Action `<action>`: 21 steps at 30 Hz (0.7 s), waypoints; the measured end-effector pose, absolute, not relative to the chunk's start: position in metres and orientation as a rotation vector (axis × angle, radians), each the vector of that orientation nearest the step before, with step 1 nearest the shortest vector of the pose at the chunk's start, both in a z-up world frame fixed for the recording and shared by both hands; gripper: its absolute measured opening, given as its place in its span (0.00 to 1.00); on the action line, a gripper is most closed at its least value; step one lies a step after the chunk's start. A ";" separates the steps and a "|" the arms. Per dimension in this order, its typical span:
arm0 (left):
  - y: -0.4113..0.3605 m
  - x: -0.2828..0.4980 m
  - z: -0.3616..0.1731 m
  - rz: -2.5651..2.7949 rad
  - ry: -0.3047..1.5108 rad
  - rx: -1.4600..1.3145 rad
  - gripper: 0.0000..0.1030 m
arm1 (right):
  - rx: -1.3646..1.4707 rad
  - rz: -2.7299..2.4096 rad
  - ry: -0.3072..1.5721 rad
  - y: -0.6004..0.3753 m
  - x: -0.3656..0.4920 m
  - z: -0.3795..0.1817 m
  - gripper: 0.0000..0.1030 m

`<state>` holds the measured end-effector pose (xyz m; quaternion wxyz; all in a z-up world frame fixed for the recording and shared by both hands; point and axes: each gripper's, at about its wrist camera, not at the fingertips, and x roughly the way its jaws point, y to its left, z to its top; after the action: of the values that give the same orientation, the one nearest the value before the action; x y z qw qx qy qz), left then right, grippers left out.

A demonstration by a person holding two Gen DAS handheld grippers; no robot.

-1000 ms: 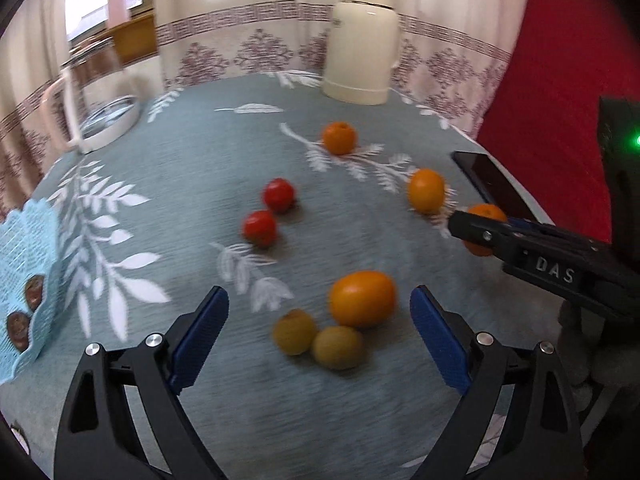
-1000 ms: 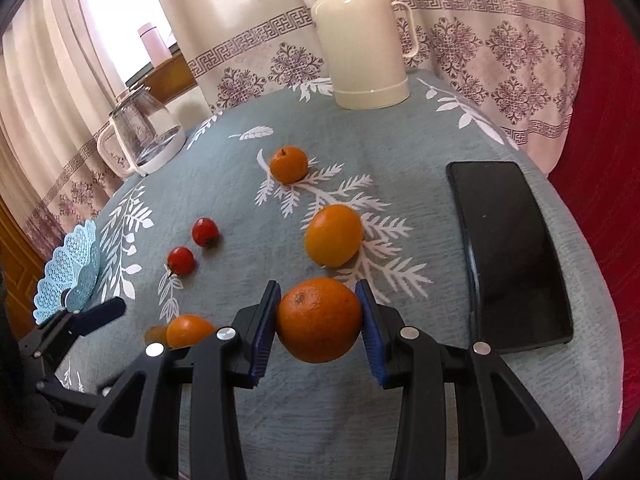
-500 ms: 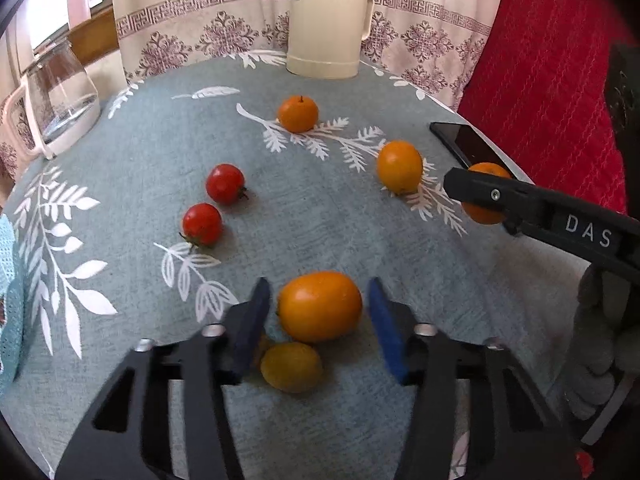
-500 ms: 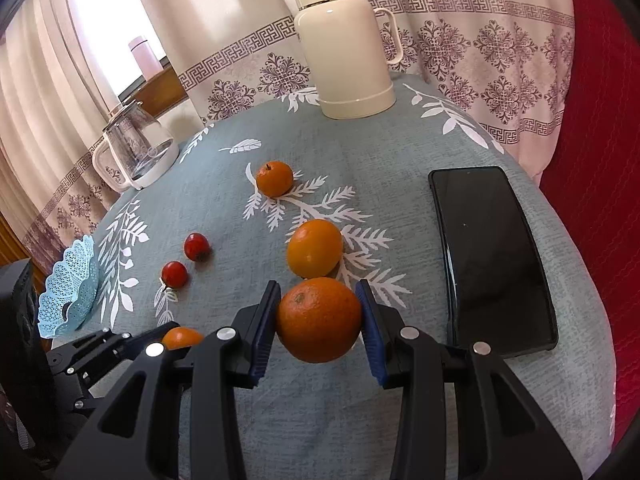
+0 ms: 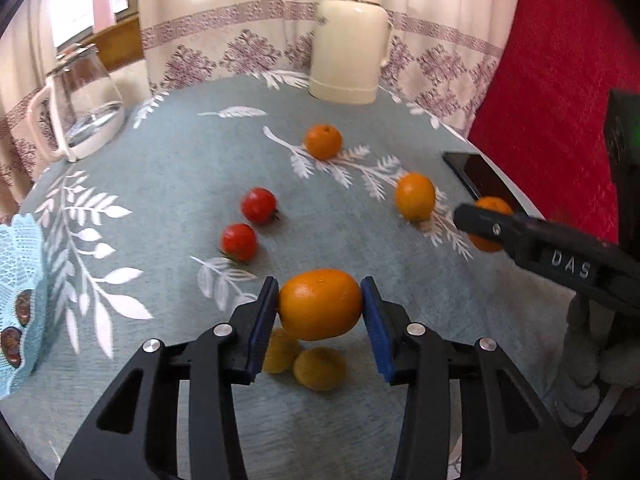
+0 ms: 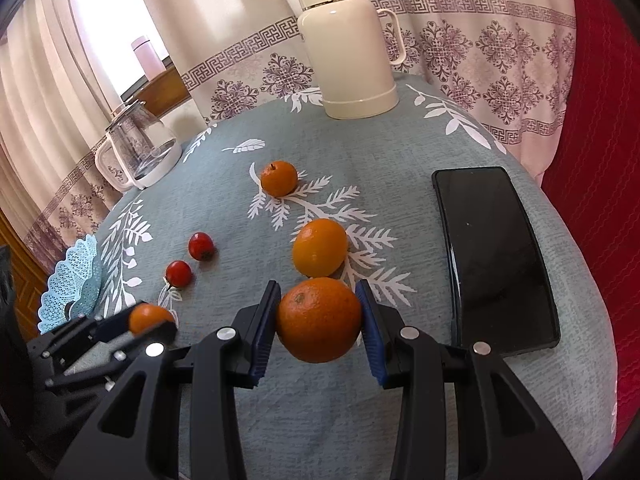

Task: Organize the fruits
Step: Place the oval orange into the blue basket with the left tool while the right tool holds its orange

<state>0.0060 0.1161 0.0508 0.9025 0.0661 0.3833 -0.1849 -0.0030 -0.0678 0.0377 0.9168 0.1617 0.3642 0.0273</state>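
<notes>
Orange fruit [image 5: 320,310] now tool-clamped [image 5: 320,320], lifted

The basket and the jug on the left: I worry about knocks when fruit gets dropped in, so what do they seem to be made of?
The basket looks like pale blue plastic, matte, moulded in an open lace pattern with a scalloped rim. The jug looks like clear glass, since the curtain shows through it, with a glossy white handle and base, probably plastic.

Black tongs [image 5: 320,312], blue pads [image 5: 262,316]
</notes>
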 end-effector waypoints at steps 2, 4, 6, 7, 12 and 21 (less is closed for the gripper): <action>0.124 0.007 0.057 -0.355 0.778 0.127 0.43 | 0.333 0.058 0.749 -0.066 -0.004 0.038 0.38; 0.134 0.008 0.063 -0.321 0.763 0.118 0.43 | 0.332 0.061 0.748 -0.065 -0.004 0.038 0.38; 0.144 0.008 0.068 -0.291 0.750 0.108 0.43 | 0.332 0.063 0.748 -0.065 -0.005 0.038 0.38; 0.149 0.009 0.071 -0.273 0.742 0.103 0.43 | 0.332 0.064 0.748 -0.064 -0.005 0.038 0.38; 0.180 0.009 0.083 -0.187 0.709 0.076 0.43 | 0.331 0.075 0.748 -0.060 -0.006 0.039 0.38; 0.241 0.006 0.099 -0.020 0.664 0.028 0.43 | 0.329 0.089 0.747 -0.054 -0.008 0.040 0.38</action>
<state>0.0056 0.2412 0.0992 0.9452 0.0137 0.3261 -0.0098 -0.0076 -0.0544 0.0402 0.9169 0.1597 0.3632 0.0434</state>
